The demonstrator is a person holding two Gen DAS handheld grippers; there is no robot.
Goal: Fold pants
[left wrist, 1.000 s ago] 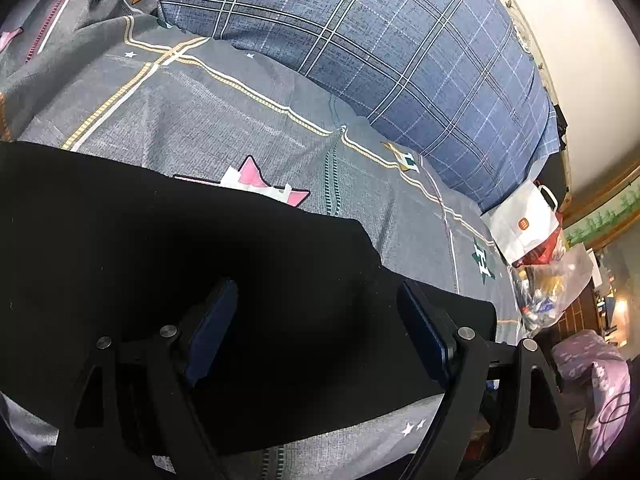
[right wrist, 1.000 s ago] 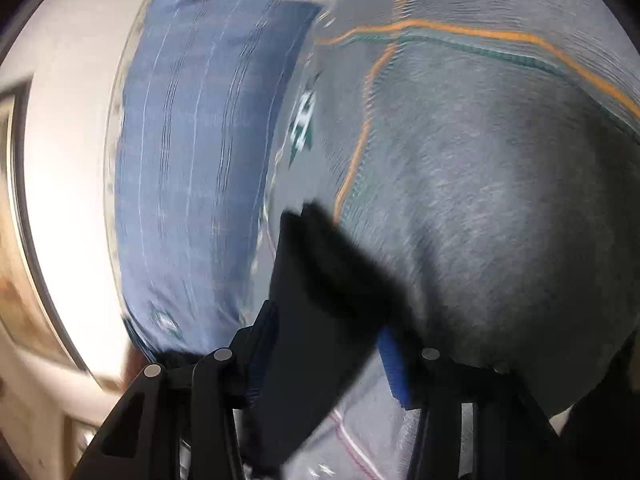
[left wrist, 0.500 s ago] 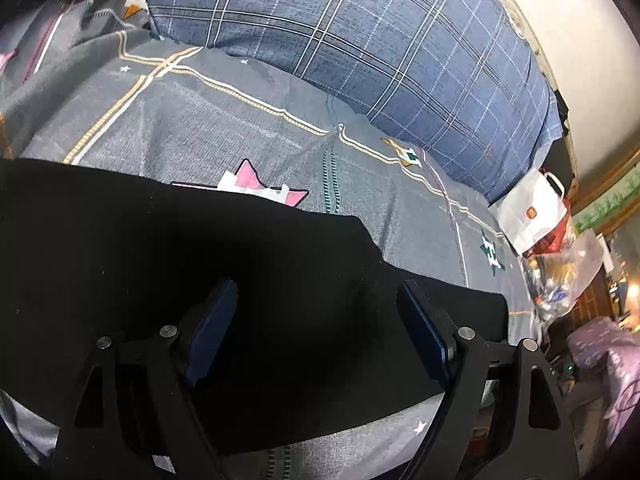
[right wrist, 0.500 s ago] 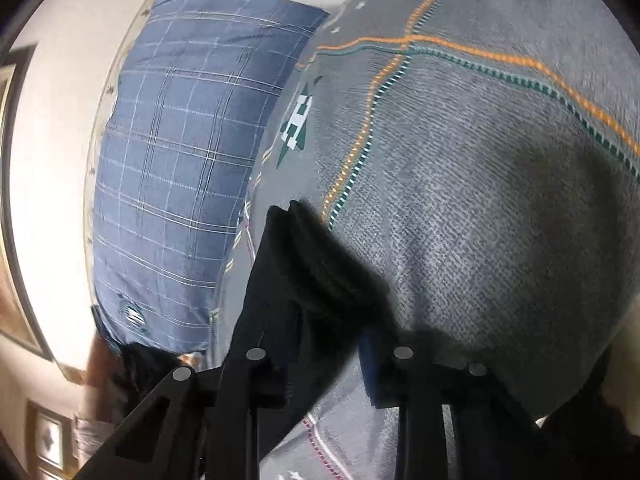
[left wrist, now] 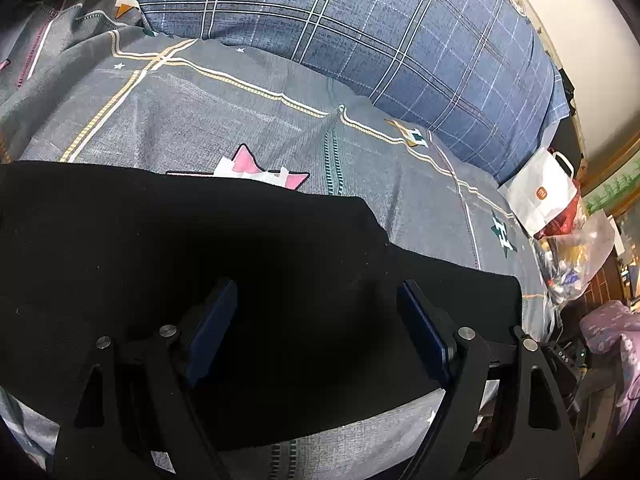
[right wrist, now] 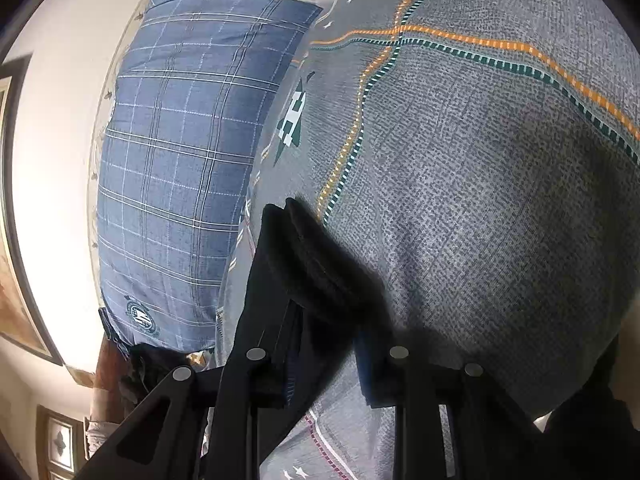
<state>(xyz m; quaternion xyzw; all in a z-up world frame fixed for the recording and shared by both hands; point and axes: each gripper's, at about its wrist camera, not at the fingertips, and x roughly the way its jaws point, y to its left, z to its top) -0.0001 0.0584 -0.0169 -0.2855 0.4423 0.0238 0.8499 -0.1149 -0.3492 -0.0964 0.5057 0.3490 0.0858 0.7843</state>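
My left gripper (left wrist: 316,328) hangs with its jaws spread wide over the black fabric pants (left wrist: 168,264), gripping nothing, while my right gripper (right wrist: 332,360) has its jaws clenched on a bunched edge of those pants, lifted just above the bed. The pants lie flat across the grey patterned bedsheet (left wrist: 224,120), with the blue plaid pillow (left wrist: 360,28) beyond and a white paper bag (left wrist: 540,192) at the bed's far side.
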